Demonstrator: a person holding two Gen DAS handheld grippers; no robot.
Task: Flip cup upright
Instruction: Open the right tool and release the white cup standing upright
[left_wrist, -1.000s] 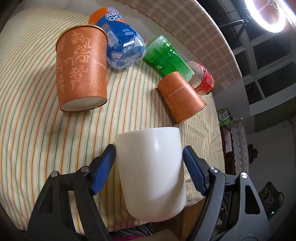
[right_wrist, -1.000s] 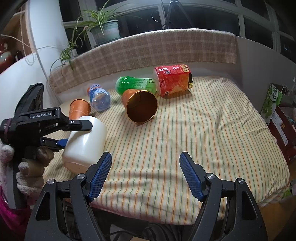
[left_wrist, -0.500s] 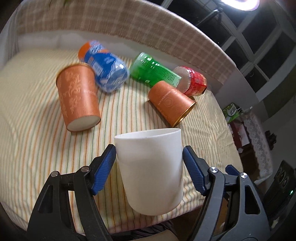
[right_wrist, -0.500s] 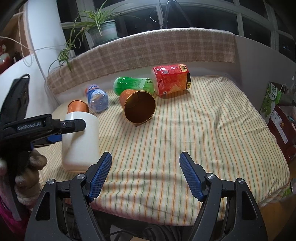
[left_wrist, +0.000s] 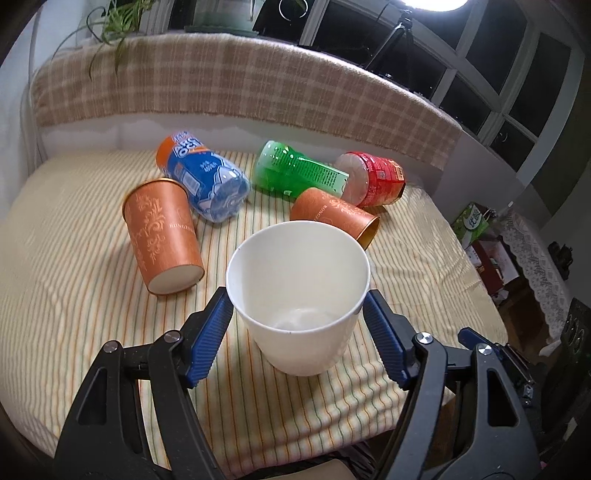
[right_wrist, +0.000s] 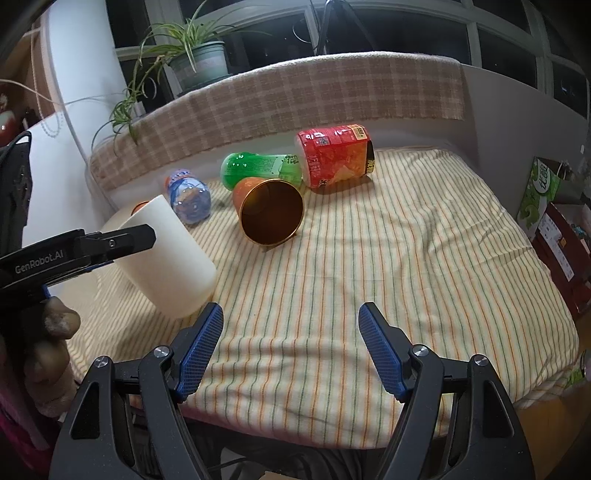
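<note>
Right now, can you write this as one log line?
left tool: shut on white cup | cup: tilted, mouth up | right tool: open, empty

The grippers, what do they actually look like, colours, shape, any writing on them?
Both the left gripper and the right gripper are matte black plastic frames with silver pivot screws and two fingers faced with blue ribbed pads. White "GenRobot.AI" lettering runs along the left gripper's side in the right wrist view. Bare fingers of the person's left hand grip its handle.
</note>
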